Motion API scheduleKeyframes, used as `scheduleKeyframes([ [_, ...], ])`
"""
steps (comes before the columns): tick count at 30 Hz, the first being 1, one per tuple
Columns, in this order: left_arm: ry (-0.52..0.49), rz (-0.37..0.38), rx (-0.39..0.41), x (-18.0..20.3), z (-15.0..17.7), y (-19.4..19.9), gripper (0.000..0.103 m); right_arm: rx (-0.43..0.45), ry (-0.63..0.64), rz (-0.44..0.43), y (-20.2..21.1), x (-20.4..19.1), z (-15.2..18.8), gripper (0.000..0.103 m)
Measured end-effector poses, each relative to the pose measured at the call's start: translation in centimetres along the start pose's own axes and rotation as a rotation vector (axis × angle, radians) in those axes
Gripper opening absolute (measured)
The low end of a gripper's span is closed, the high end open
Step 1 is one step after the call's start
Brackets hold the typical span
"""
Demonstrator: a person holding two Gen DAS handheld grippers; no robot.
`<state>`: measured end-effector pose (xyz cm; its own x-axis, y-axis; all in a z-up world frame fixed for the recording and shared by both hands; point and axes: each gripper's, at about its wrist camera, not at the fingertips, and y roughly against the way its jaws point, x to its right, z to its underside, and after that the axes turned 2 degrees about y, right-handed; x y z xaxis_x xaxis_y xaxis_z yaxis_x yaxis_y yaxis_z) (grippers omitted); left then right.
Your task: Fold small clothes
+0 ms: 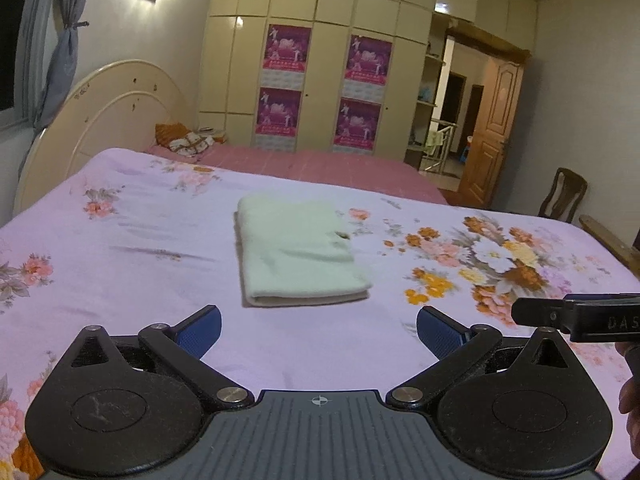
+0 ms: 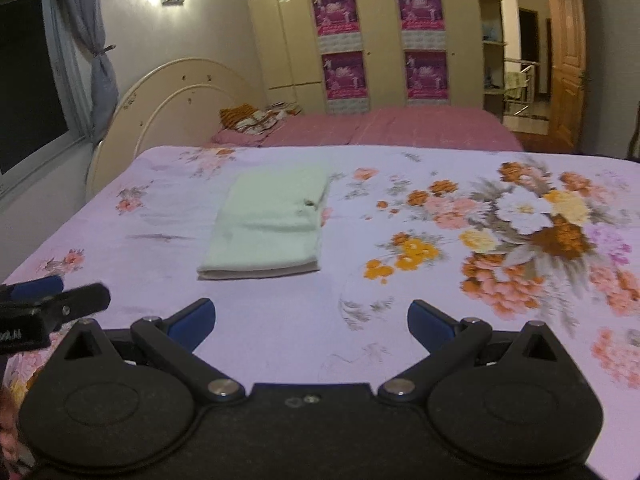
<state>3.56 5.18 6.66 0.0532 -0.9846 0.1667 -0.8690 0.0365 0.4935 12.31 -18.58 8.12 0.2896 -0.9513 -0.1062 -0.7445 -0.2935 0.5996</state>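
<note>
The pale green cloth (image 1: pixel 298 250) lies folded on the flowered bed (image 1: pixel 120 240). Left tool (image 1: pixel 319 330) and right tool (image 2: pixel 312 320) hover wide and empty, probably because the folding looks finished.

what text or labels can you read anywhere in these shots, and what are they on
"DAS", cut off by the frame edge: on the black side of the right hand-held gripper, seen from the left wrist view.
Lettering on the left hand-held gripper body in the right wrist view: cropped and blurred, not readable.
Print on the four purple posters on the wardrobe: too small and blurred to read.
Nothing readable on the folded pale green cloth.
</note>
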Motion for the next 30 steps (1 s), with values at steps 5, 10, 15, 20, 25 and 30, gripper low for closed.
scheduleKeyframes([
  [5,0.017,0.013,0.011,0.8,0.3,1.0,0.103,0.036,-0.009,0.023,2.0,0.5,0.7,0.102],
  [10,0.02,0.012,0.033,1.0,-0.2,1.3,0.103,0.023,-0.006,0.034,1.8,0.7,1.2,0.102],
  [15,0.017,0.003,0.047,1.0,-0.5,1.5,0.103,0.053,0.012,0.043,2.3,0.3,1.2,0.102],
  [20,0.011,0.003,0.046,1.5,-0.6,1.4,0.103,0.068,0.02,0.044,2.4,0.4,0.9,0.102],
  [25,-0.006,0.006,0.052,1.9,-0.8,1.4,0.103,0.086,0.02,0.049,2.6,0.6,0.7,0.102],
  [30,-0.01,0.005,0.052,2.1,-0.9,1.4,0.103,0.109,0.018,0.058,2.9,0.7,0.6,0.102],
])
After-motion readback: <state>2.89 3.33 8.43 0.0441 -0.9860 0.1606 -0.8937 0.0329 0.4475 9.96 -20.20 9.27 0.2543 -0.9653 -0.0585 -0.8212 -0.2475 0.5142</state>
